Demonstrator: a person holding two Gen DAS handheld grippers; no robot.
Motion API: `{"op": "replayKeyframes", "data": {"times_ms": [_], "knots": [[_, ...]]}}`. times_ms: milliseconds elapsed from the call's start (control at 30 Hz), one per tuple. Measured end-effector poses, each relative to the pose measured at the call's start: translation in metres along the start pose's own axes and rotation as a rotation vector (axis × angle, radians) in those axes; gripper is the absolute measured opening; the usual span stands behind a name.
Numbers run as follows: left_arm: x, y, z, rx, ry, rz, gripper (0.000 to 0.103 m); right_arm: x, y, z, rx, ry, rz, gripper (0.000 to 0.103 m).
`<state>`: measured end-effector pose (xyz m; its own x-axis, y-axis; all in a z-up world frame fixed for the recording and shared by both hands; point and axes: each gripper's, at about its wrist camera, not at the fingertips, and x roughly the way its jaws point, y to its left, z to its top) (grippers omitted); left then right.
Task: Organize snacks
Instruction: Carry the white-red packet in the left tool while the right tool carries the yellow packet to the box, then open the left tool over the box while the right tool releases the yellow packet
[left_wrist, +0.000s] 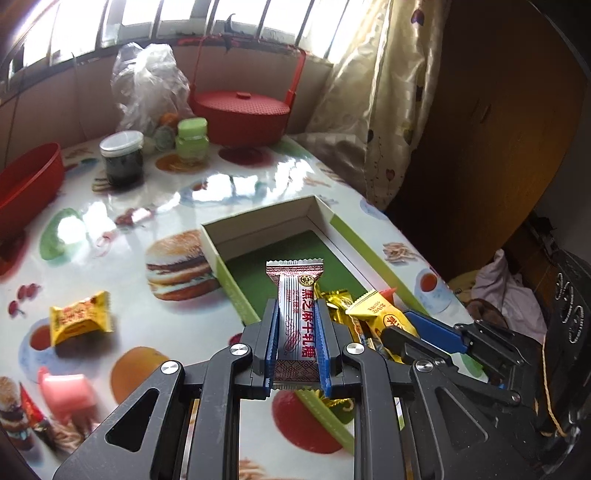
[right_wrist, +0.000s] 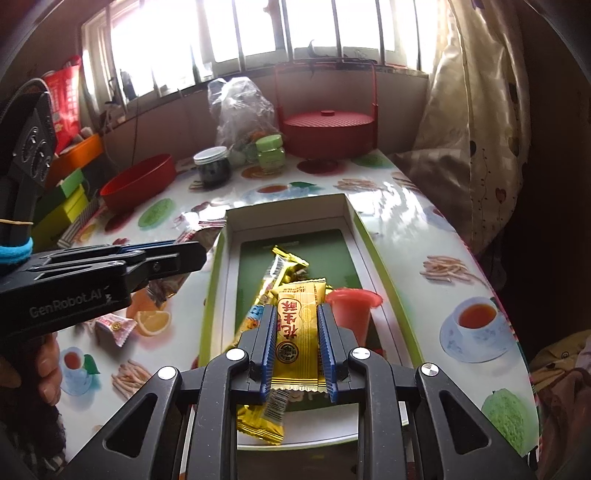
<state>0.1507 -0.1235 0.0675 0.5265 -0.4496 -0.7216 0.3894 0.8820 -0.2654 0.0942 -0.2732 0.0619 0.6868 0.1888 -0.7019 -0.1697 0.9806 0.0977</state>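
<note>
Left gripper (left_wrist: 295, 332) pinches a white candy bar (left_wrist: 295, 317) over the box (left_wrist: 218, 236). Right gripper (right_wrist: 295, 339) pinches a yellow bar (right_wrist: 297, 332) above it; pink cup (right_wrist: 351, 314) inside at 2 o'clock.

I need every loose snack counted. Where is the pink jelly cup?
In the right wrist view, one pink plastic jelly cup lies inside the green-lined cardboard box, right of the right gripper's gold wrapper.

White sesame-nougat bar (left_wrist: 295, 314) and yellow peanut-crisp packet (right_wrist: 297, 328) above green-lined open box (right_wrist: 354, 218), pink jelly cup (right_wrist: 352, 314) inside
</note>
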Motion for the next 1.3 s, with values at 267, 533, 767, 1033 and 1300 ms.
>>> {"op": "replayKeyframes", "data": {"times_ms": [267,533,767,1033,1300], "knots": [[0.019,-0.004,-0.003,-0.007,0.037,-0.008,0.019,0.003,-0.010,-0.008,0.014,0.015,-0.013,0.021],[0.030,-0.004,-0.005,-0.012,0.059,-0.007,0.019,0.007,-0.016,-0.012,0.028,0.029,-0.025,0.021],[0.034,-0.005,-0.006,-0.018,0.066,-0.008,0.019,0.009,-0.020,-0.015,0.035,0.028,-0.047,0.021],[0.040,-0.006,-0.007,-0.029,0.084,-0.030,0.021,0.011,-0.021,-0.016,0.039,0.030,-0.050,0.021],[0.040,-0.006,-0.008,-0.031,0.085,-0.028,0.023,0.011,-0.021,-0.016,0.037,0.031,-0.049,0.024]]}}
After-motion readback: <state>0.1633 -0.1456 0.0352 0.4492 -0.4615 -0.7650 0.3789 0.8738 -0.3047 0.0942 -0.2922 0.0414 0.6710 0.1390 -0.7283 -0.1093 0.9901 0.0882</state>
